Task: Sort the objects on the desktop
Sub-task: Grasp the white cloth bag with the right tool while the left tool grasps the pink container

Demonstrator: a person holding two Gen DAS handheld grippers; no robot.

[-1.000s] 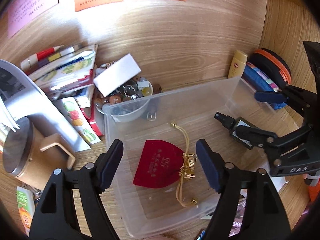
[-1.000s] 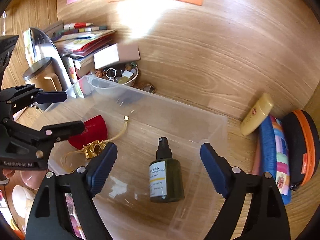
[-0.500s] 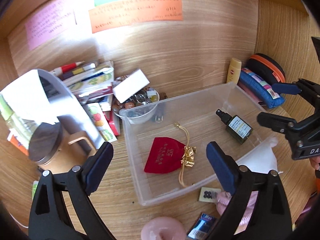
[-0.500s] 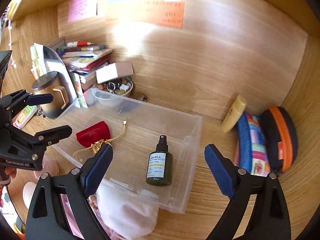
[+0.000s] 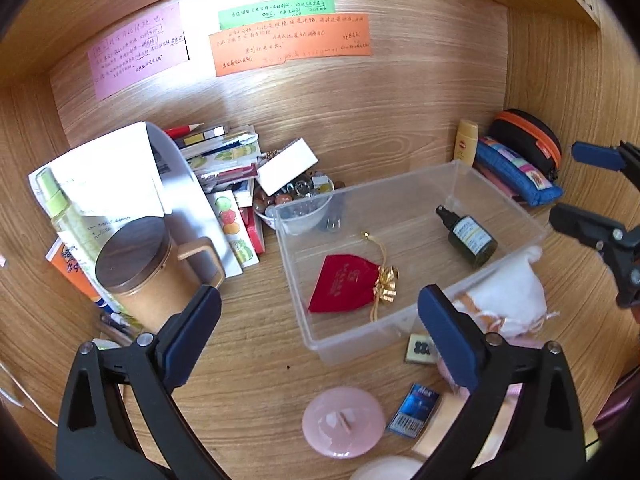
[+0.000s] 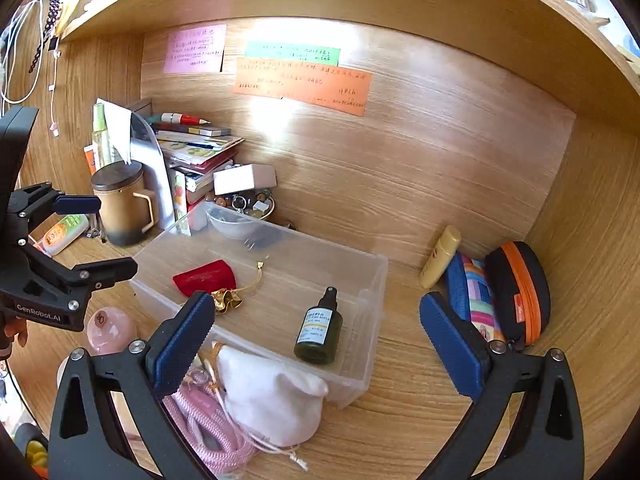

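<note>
**Two items binned, clutter still crowding the box**

Two things lie in the clear box (image 5: 408, 320): a red pouch (image 5: 344, 285) at its near left and a small dark spray bottle (image 6: 319, 330) toward its right end. Both the left gripper (image 5: 320, 336) and the right gripper (image 6: 316, 338) are spreading their jaws wide, with nothing between them.

The white drawstring bag (image 6: 276, 396) and pink cord (image 6: 200, 420) rest against the box's near wall; a reach for the bag could snag the cord or shove the light box along the table (image 5: 248, 336). The bottle, lying on its side, may roll if the box is bumped.

The table is pale wood grain inside a wooden alcove, with coloured notes (image 5: 288, 46) stuck on the far wall and a stack of books (image 6: 196, 148) at far left.
</note>
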